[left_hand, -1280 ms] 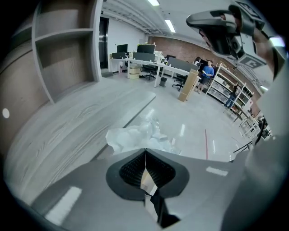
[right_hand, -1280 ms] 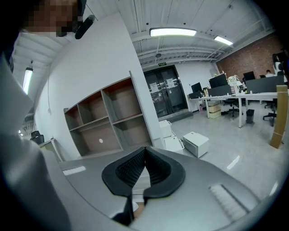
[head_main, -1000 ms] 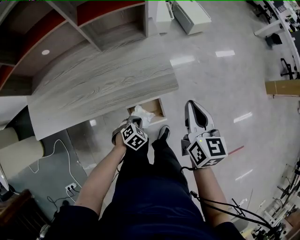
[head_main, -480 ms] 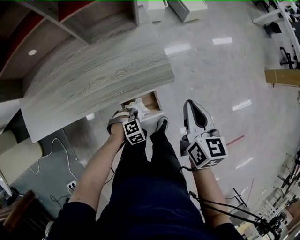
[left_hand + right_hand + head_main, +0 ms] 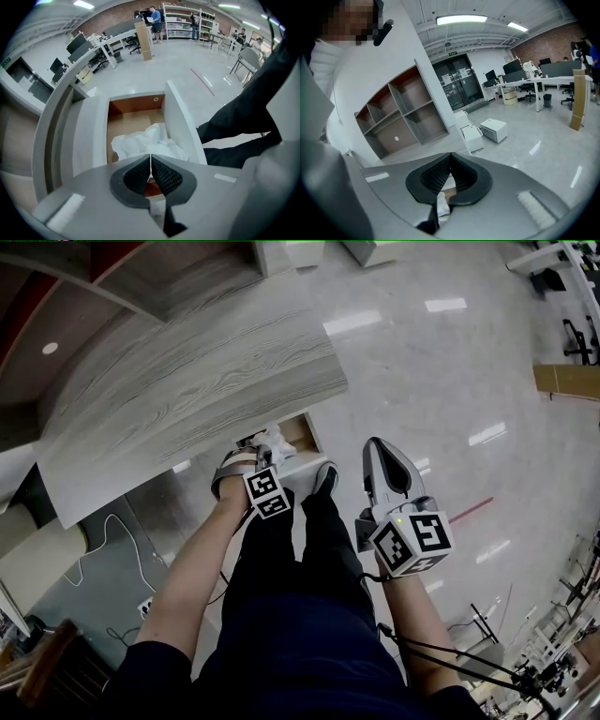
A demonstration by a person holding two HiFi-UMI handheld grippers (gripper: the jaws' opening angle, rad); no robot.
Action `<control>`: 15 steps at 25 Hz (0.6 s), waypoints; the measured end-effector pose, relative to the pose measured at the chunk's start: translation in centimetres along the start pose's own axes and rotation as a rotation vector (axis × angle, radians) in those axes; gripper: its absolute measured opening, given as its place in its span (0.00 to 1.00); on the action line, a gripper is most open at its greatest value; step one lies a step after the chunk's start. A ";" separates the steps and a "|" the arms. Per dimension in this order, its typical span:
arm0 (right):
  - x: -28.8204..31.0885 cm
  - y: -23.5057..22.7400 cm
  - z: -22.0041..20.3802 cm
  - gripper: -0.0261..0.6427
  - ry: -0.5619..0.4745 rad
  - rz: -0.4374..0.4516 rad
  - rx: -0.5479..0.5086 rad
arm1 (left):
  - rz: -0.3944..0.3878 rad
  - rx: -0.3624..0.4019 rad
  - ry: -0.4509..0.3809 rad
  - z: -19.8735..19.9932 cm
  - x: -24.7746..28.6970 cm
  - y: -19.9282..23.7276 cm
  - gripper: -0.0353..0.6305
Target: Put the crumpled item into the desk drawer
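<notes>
Dark trousers, black cable, seemingly short sleeves

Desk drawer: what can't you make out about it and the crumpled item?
Left gripper view: the body of the left gripper hides the lower part of the crumpled item and the near end of the drawer; whether the shut jaws pinch the item is unclear.
Head view: the desk top covers most of the drawer.
Right gripper view: the right gripper faces the shelves, not the drawer.
</notes>
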State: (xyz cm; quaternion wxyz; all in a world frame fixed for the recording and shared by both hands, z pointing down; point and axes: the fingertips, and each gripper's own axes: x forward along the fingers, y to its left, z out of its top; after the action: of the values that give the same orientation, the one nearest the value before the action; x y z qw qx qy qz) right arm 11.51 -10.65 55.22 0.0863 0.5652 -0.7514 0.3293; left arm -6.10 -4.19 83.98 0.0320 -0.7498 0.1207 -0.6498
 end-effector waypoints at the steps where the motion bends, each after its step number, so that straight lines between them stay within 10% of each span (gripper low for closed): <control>1: 0.1 0.0 -0.1 0.05 0.000 0.001 0.003 | 0.003 -0.018 -0.005 0.0 0.0 0.1 0.07; 15: 0.3 1.9 2.1 0.05 -0.041 0.055 -0.046 | 0.062 -0.453 -0.234 1.9 -6.8 4.3 0.08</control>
State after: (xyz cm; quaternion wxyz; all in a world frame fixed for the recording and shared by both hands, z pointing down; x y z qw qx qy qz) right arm 10.17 -11.83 52.95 0.0747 0.5488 -0.7758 0.3024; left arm -5.70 -7.05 76.23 -0.1032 -0.8038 0.2813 -0.5139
